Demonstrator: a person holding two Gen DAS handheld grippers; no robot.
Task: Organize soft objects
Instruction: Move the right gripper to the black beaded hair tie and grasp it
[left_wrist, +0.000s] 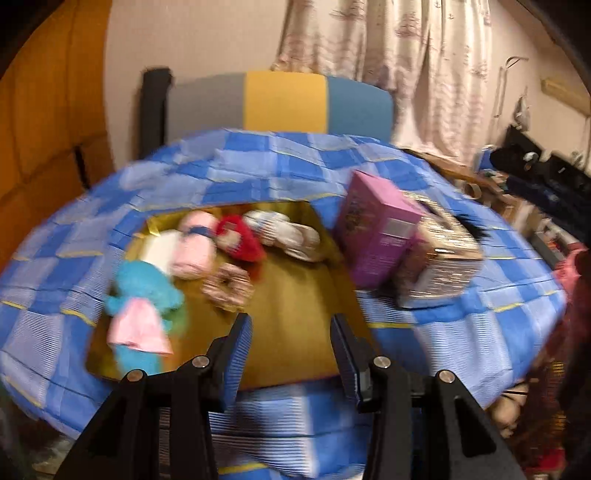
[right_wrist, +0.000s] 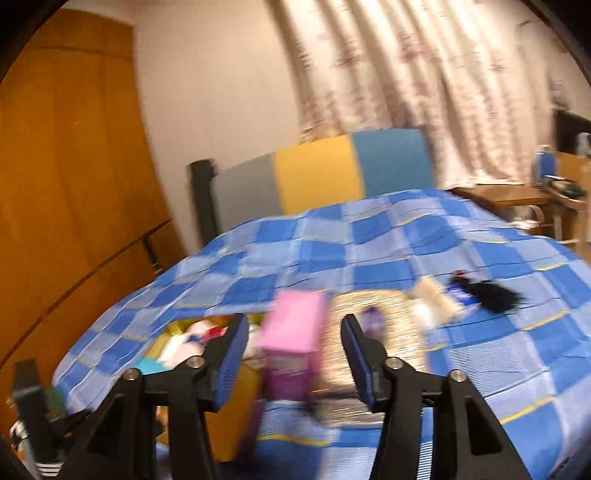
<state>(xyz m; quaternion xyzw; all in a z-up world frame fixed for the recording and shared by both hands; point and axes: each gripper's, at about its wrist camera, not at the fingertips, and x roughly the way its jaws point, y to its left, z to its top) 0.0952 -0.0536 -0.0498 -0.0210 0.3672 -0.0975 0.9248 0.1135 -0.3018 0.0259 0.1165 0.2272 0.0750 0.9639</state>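
While both views are smeared with blur, the soft toys are readable: they lie clustered on the gold tray (left_wrist: 295, 332) set on the blue checked bedspread (left_wrist: 461, 332). From my left gripper (left_wrist: 291, 354) the speckled plush ring (left_wrist: 229, 286) sits at eleven o'clock, nearest; the teal plush with pink cloth (left_wrist: 142, 314) at ten, its long axis running toward me; pink plush (left_wrist: 195, 251), red plush (left_wrist: 238, 240) and a white striped one (left_wrist: 284, 236) farther out around twelve. Left jaws stand apart, nothing between them.

My right gripper (right_wrist: 295, 365) also stands apart and empty. A pink box (right_wrist: 291, 350) rises near twelve o'clock, a glittery box (right_wrist: 340, 354) touching its right side. Past them, at one to two o'clock, a cream plush (right_wrist: 432, 299) and a black tufted thing (right_wrist: 495, 295) lie loose on the bedspread, well apart from the tray.

Judgement: right hand is nearer the strays, left nearer the tray cluster. Cream plush's axis — cannot tell through blur.
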